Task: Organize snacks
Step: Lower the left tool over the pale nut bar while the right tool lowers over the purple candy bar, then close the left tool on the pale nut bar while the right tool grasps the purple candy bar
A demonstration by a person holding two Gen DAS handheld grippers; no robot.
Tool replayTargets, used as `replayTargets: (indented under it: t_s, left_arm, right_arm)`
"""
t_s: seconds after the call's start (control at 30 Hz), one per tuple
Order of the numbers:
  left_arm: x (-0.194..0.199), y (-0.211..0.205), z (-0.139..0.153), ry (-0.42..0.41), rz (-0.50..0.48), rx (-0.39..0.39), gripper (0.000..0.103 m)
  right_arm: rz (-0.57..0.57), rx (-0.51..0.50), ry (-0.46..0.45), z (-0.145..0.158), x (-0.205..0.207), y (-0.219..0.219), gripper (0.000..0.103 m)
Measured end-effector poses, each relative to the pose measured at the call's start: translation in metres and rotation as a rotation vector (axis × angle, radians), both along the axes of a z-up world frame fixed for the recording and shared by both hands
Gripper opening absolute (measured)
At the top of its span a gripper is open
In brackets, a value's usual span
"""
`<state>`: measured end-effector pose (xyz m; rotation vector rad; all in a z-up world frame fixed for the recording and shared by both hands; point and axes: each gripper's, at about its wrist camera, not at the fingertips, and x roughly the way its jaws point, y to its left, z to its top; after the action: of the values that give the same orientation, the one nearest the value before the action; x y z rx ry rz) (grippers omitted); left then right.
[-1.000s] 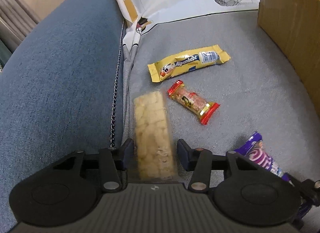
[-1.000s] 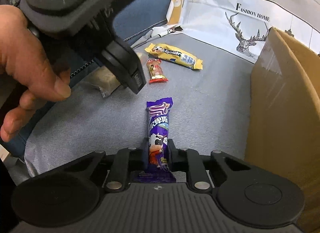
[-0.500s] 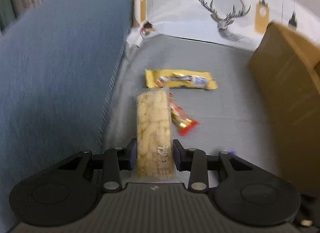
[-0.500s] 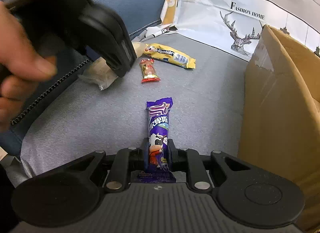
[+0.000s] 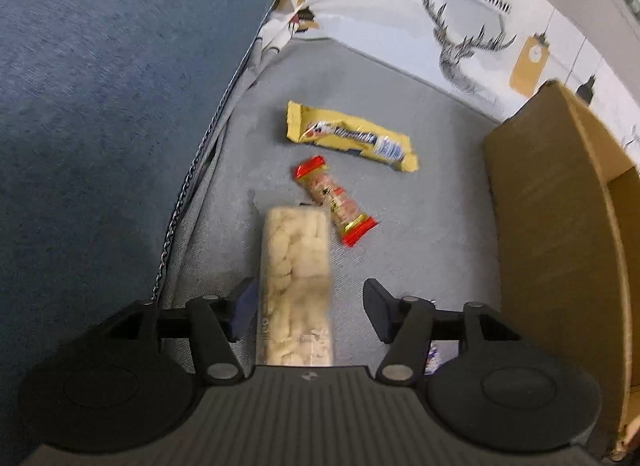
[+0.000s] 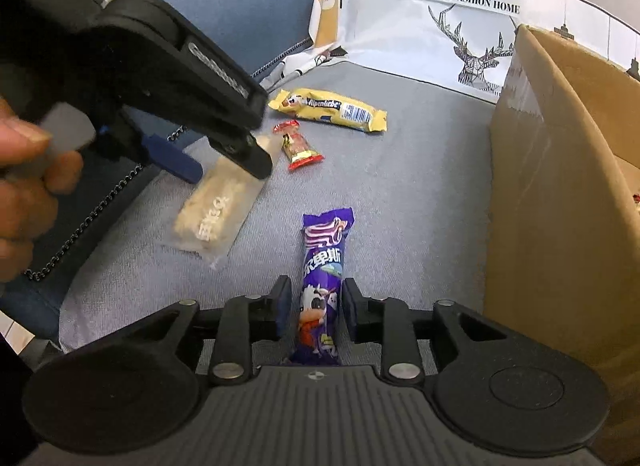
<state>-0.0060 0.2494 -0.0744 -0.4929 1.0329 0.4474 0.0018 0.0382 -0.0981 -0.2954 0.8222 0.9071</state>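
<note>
The left gripper [image 5: 310, 304] is spread, its jaws just opened around the clear-wrapped pale biscuit bar [image 5: 295, 286]. The right gripper [image 6: 314, 314], just opened, flanks the purple foil snack bar [image 6: 322, 286], which lies at six o'clock on the grey cushion [image 6: 400, 193].

A home living room: a blue-grey fabric sofa [image 6: 400, 185] with a deer-print "Fashion Home" cushion [image 6: 440, 5] against its back.

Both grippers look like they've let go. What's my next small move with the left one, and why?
Probably close the left gripper back on the pale rice bar. Its jaws have just been opening, and the bar now touches only one pad, unclamped, short of the cardboard box.
</note>
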Motion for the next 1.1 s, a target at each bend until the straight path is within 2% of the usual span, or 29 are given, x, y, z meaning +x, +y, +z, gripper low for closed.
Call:
replayTargets:
  t_s: [0.1, 0.5, 0.53, 0.6, 0.63, 0.7, 0.87, 1.1]
  left_arm:
    - [0.005, -0.001, -0.009, 0.055, -0.006, 0.018, 0.067]
    - [0.013, 0.001, -0.015, 0.073, -0.026, 0.013, 0.065]
    - [0.014, 0.000, -0.015, 0.076, -0.030, 0.019, 0.061]
    - [0.014, -0.003, -0.015, 0.085, -0.040, 0.046, 0.045]
    - [0.014, -0.003, -0.014, 0.087, -0.043, 0.059, 0.041]
    - [0.013, -0.002, -0.013, 0.077, -0.033, 0.055, 0.040]
    - [0.012, -0.004, -0.011, 0.048, -0.041, 0.023, 0.040]
    - [0.016, -0.010, -0.015, 0.073, -0.061, 0.032, 0.040]
  right_arm:
    - [0.000, 0.002, 0.014, -0.001, 0.002, 0.001, 0.031]
    - [-0.011, -0.014, 0.016, -0.006, 0.006, 0.010, 0.031]
    - [-0.013, -0.015, 0.014, -0.006, 0.005, 0.009, 0.031]
    - [-0.016, -0.020, 0.009, -0.006, 0.005, 0.009, 0.030]
    - [-0.014, -0.021, 0.003, -0.006, 0.004, 0.010, 0.023]
    - [-0.009, -0.023, -0.020, -0.005, 0.002, 0.010, 0.019]
    - [-0.012, -0.003, -0.078, 0.007, -0.003, 0.006, 0.018]
    - [-0.021, -0.048, -0.010, -0.004, 0.005, 0.006, 0.020]
